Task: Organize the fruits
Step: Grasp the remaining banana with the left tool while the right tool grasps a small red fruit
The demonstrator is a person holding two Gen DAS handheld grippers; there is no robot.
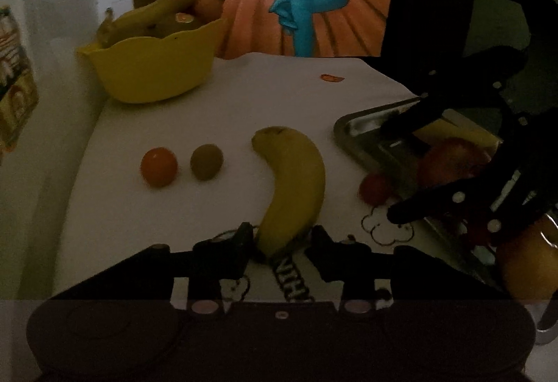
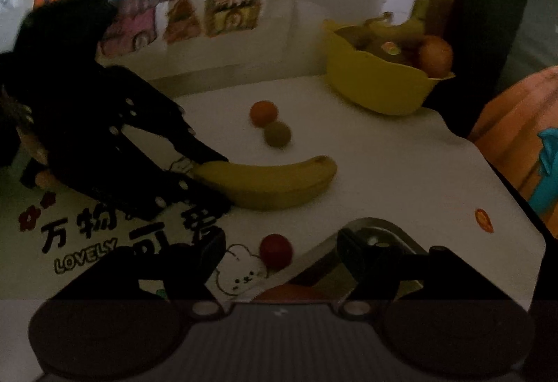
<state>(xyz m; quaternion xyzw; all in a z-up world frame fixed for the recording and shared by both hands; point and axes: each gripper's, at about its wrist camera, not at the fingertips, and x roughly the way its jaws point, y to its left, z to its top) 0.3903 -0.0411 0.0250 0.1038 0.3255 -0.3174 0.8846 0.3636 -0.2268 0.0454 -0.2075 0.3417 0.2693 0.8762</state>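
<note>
Left hand-held gripper (image 1: 282,235) closes in on the stem end of the loose banana (image 1: 293,186) that lies on the white bench (image 1: 244,96); my two fingers (image 1: 240,239) flank the fruit's narrow end, and though the dim light hides whether the pads have bitten yet, the gap around it looks almost gone. Right hand-held gripper (image 2: 279,263) hangs with its jaws well apart and nothing in them, over the near corner of the metal tray (image 1: 359,127), where a reddish fruit (image 1: 450,159) sits, with a small red fruit (image 2: 275,249) on the cloth just in front.

Across the bench wait a small orange fruit (image 1: 158,166) and a greenish one (image 1: 206,161), just beside each other, and in the far corner the yellow bowl (image 1: 150,71), already holding a banana and round fruit.

As I judge it, the step in hand is to secure this banana and carry it off to the bowl. The grip sits far out toward the tip, so the long body will want to droop and swing; I should press firmly but not crush the soft skin, lift slowly, and keep the fruit level. A hold closer to the middle would balance better if this one slips. On the way I must clear the two small round fruits, which would roll at a touch, and lower the banana lengthwise beside the one already in the bowl.
</note>
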